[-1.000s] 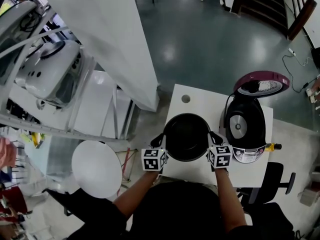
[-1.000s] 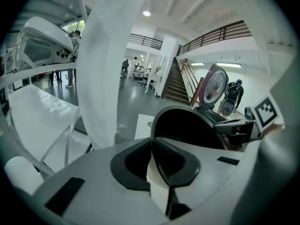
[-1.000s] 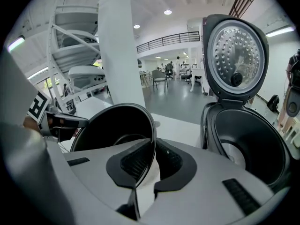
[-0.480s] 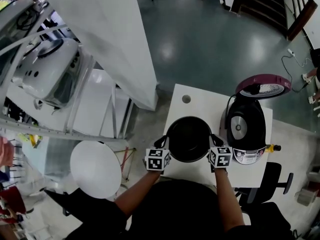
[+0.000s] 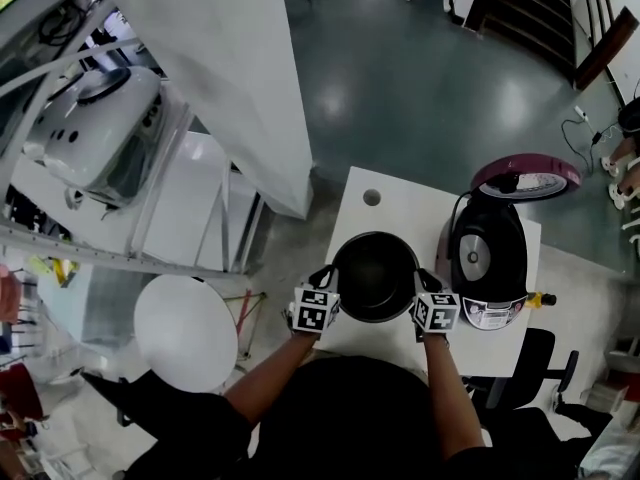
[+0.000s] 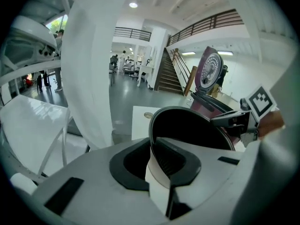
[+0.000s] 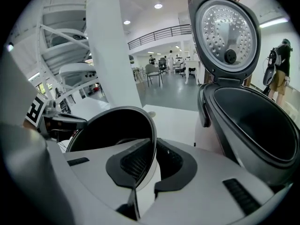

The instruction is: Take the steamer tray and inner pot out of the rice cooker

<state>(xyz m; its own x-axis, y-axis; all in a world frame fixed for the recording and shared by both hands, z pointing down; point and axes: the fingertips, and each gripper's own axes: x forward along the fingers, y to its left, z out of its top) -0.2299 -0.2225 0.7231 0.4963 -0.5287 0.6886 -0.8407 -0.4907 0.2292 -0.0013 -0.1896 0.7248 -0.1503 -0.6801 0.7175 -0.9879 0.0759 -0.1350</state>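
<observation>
Head view: inner pot [image 5: 375, 276], black and round, mouth up, over the white table [image 5: 385, 208] just left of the rice cooker [image 5: 488, 258]; whether its base rests on the table cannot be told. Left gripper [image 5: 325, 274] at the pot's left rim, right gripper [image 5: 428, 280] at its right rim, one on each side; marker cubes toward the person, both forearms reaching in from below. Cooker lid [image 5: 527, 178] raised at the far side, maroon outside; cooker well dark inside. Small round hole [image 5: 372, 197] near the table's far edge; round white stool top [image 5: 187, 331] on the floor to the left.

Left gripper view: left gripper [image 6: 159, 156] with jaws close together, only a narrow gap, the pot's thin wall [image 6: 192, 125] standing in it; ribbed pad on the inner face, the other jaw on the pale outer face; jaws just starting to ease apart, pads on the wall. Right gripper visible across the pot at its far rim.

Right gripper view: right gripper [image 7: 149, 161] likewise nearly closed, pinching the pot's rim [image 7: 112, 130] between its pads, one pad inside, one outside; open cooker body immediately to the right, lid upright above it with a dimpled steel inner plate; left gripper at the pot's opposite rim.
</observation>
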